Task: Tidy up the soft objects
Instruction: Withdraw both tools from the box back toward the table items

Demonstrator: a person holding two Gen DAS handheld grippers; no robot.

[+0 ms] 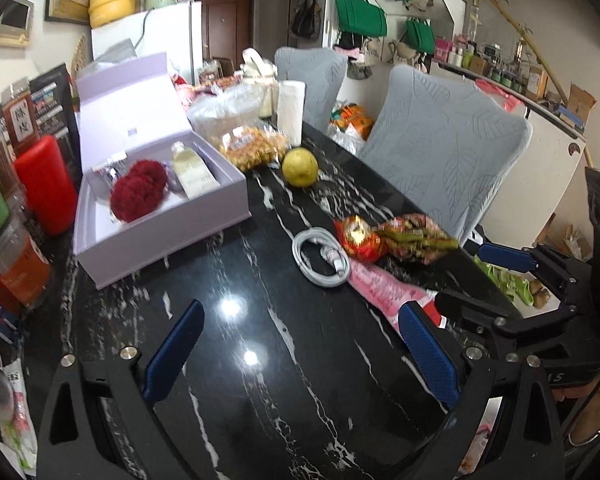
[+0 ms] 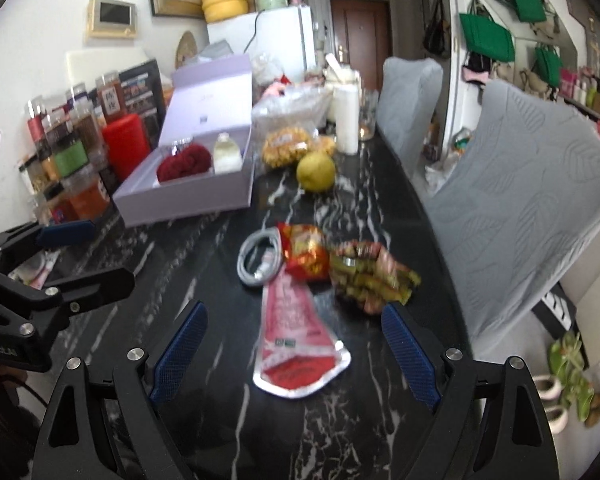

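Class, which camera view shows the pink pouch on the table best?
The right wrist view: the pink pouch lies whole between the open fingers. In the left wrist view its near end is hidden behind a finger.

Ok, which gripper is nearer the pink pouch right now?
Right. The right gripper is open with the pink pouch lying between its fingers, not pinched. The left gripper, also open, hangs over bare black table beside the pouch.
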